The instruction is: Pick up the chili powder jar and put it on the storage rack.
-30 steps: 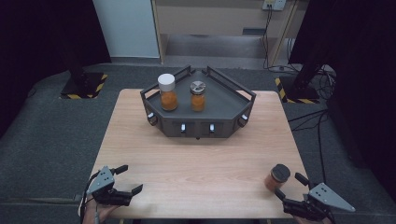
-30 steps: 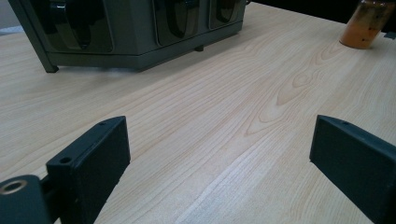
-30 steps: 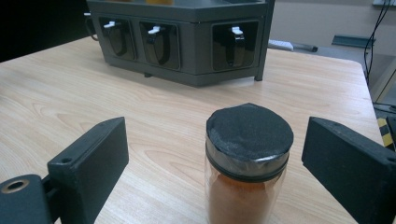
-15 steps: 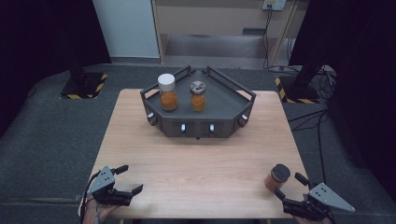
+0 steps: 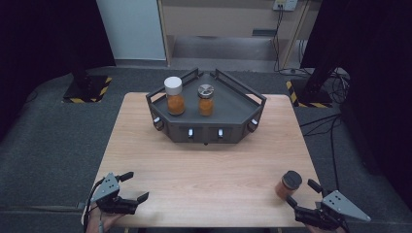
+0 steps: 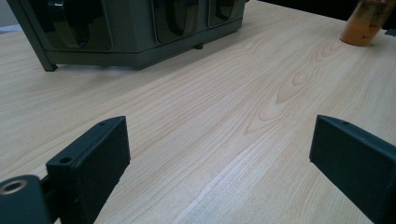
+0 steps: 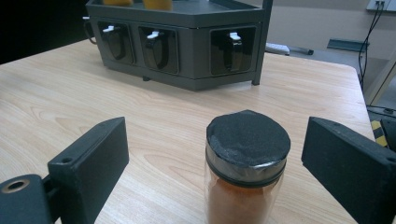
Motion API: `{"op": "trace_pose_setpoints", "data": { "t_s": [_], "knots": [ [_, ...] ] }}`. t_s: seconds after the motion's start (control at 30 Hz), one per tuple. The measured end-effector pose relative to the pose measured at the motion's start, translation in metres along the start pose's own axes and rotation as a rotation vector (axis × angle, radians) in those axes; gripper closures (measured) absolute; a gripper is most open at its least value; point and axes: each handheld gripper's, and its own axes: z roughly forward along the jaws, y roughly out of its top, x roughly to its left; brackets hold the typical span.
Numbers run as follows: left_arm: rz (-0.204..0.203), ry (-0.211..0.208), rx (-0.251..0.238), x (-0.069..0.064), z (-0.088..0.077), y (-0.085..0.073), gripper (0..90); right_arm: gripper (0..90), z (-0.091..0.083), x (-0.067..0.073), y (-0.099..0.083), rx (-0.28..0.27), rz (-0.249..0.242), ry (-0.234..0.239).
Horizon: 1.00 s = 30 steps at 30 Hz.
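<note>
The jar (image 7: 246,175) with the black lid stands upright on the bench (image 5: 209,170), near its right front corner, between the wide-open jaws of the right claw (image 5: 305,195); the jaws seem not to touch it. The left claw (image 5: 135,187) is wide open too, over bare wood. Two more jars (image 5: 175,96) stand on the grey rack (image 5: 233,124)

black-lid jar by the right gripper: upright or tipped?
Upright. The black-lidded spice jar stands on its base on the table, lid on top, between the open jaws of the right gripper, touching neither.
</note>
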Motion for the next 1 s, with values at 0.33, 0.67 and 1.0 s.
{"op": "trace_pose_setpoints", "data": {
  "t_s": [0.33,0.67,1.0],
  "knots": [
    [-0.001,0.000,0.002,0.000,0.000,0.000,4.2,7.6,0.001,0.002,0.007,-0.002,0.003,-0.004],
    [0.001,-0.002,0.006,0.000,0.001,0.001,4.2,7.7,0.004,0.001,0.019,0.019,-0.002,-0.015],
    [0.001,-0.001,0.008,0.000,0.001,0.001,4.2,8.1,0.017,-0.006,0.027,0.078,0.011,-0.028]
  ]
}}
